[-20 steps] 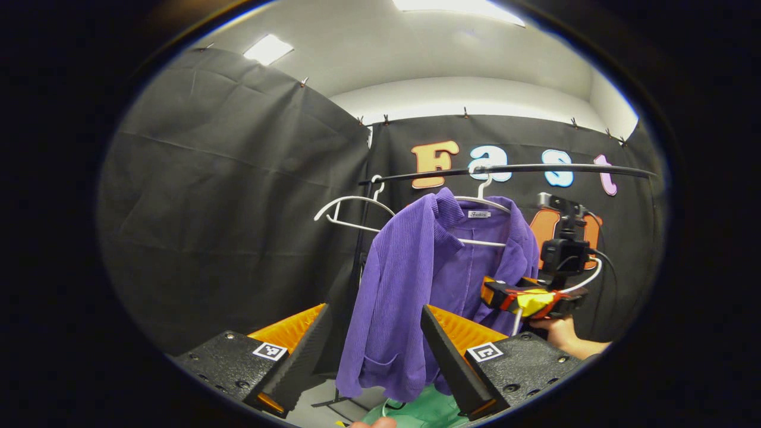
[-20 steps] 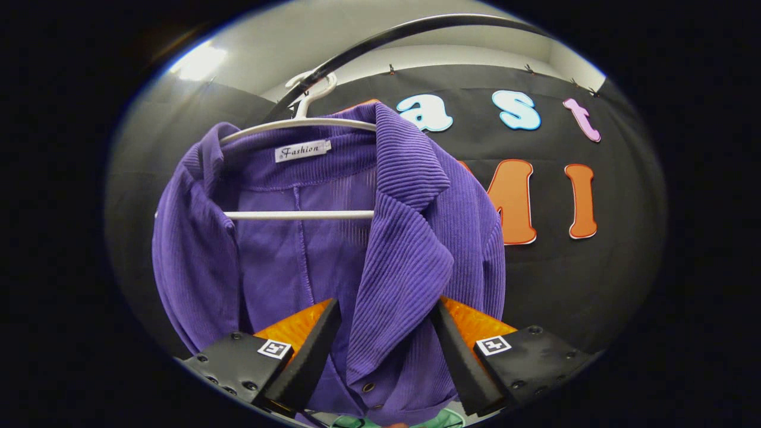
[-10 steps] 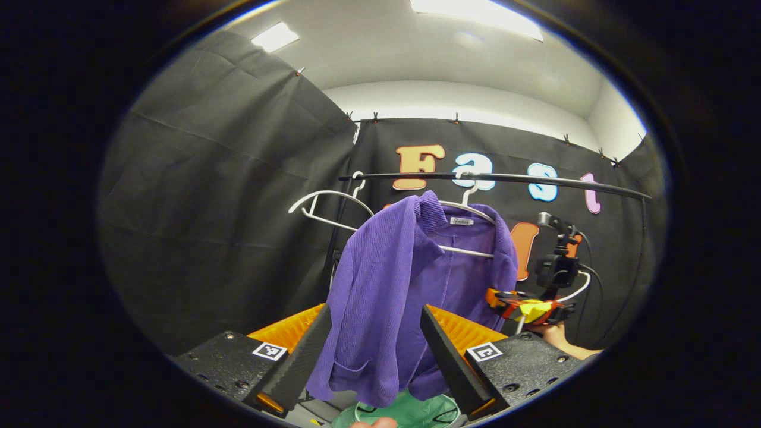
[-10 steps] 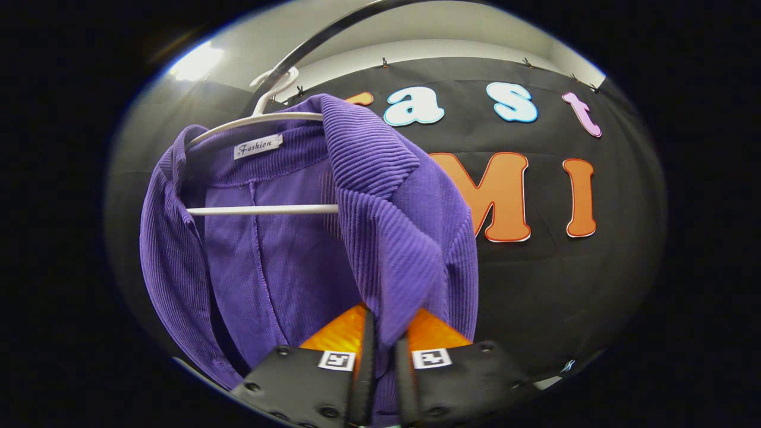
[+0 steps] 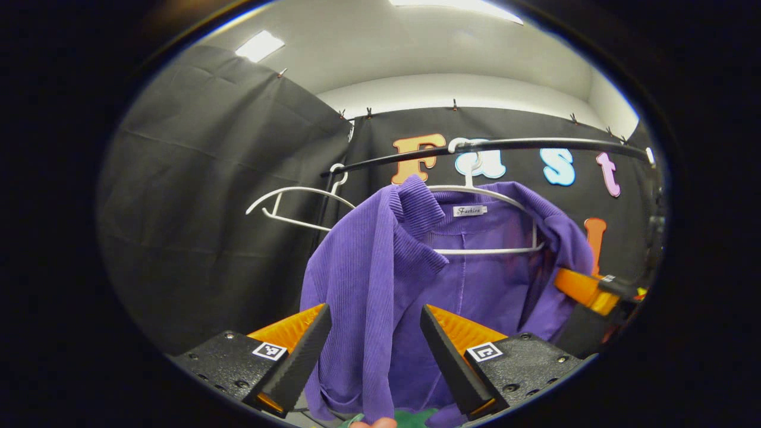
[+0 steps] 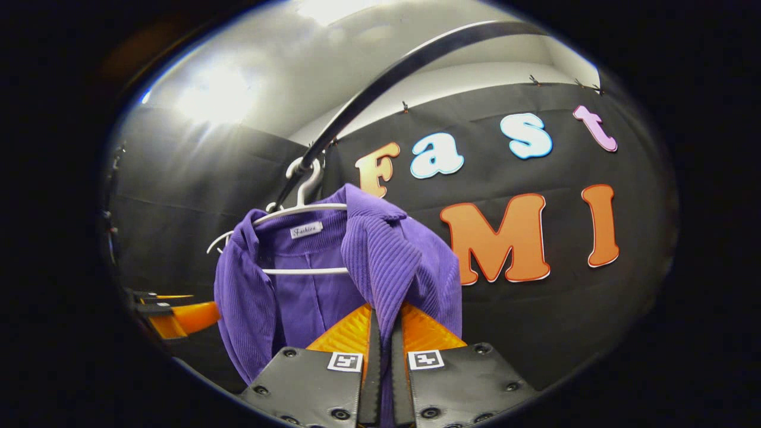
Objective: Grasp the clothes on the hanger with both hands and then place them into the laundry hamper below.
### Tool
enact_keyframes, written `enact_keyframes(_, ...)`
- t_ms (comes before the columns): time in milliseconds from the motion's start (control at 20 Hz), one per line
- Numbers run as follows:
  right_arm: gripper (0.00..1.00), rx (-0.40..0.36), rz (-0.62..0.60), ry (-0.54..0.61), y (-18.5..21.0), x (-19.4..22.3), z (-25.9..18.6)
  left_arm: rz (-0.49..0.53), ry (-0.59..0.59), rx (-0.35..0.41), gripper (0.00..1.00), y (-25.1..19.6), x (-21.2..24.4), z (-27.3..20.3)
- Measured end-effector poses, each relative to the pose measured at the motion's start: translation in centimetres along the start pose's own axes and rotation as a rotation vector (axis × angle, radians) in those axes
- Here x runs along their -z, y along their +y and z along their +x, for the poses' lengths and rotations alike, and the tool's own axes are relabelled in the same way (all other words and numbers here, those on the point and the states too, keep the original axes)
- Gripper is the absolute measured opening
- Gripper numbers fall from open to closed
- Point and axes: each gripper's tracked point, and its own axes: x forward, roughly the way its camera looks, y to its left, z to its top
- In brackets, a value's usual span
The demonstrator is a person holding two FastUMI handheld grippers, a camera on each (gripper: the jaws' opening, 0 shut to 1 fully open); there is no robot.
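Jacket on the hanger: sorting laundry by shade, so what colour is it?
Purple, ribbed jacket; it shows best in the left gripper view.

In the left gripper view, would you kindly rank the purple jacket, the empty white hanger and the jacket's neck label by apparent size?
1. Purple jacket
2. Empty white hanger, though it hangs farther off, so its true size is unsure
3. Neck label

Bright ceiling panels [image 5: 259, 45] light the booth from above, glare [image 6: 217, 98] washes the right gripper view, and fisheye bends the edges.

Black screwed gripper [image 5: 370, 351] bodies, square coded markers
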Motion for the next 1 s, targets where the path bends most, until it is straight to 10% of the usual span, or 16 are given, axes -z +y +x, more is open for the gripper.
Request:
enact_keyframes(600,0.15,-0.032,-0.030,-0.077,-2.7,-3.3,-2.4,0.148,0.033,-0.057,0.93,-2.5,6.1,7.7)
enact_keyframes(850,0.15,-0.020,-0.020,-0.088,-3.2,-3.0,-2.3,0.133,0.065,-0.011,0.09,-0.4,5.1,6.1)
enact_keyframes(1000,0.15,0.034,-0.014,-0.115,-4.4,-3.3,-1.5,0.086,0.056,-0.028,0.08,1.4,2.7,3.9)
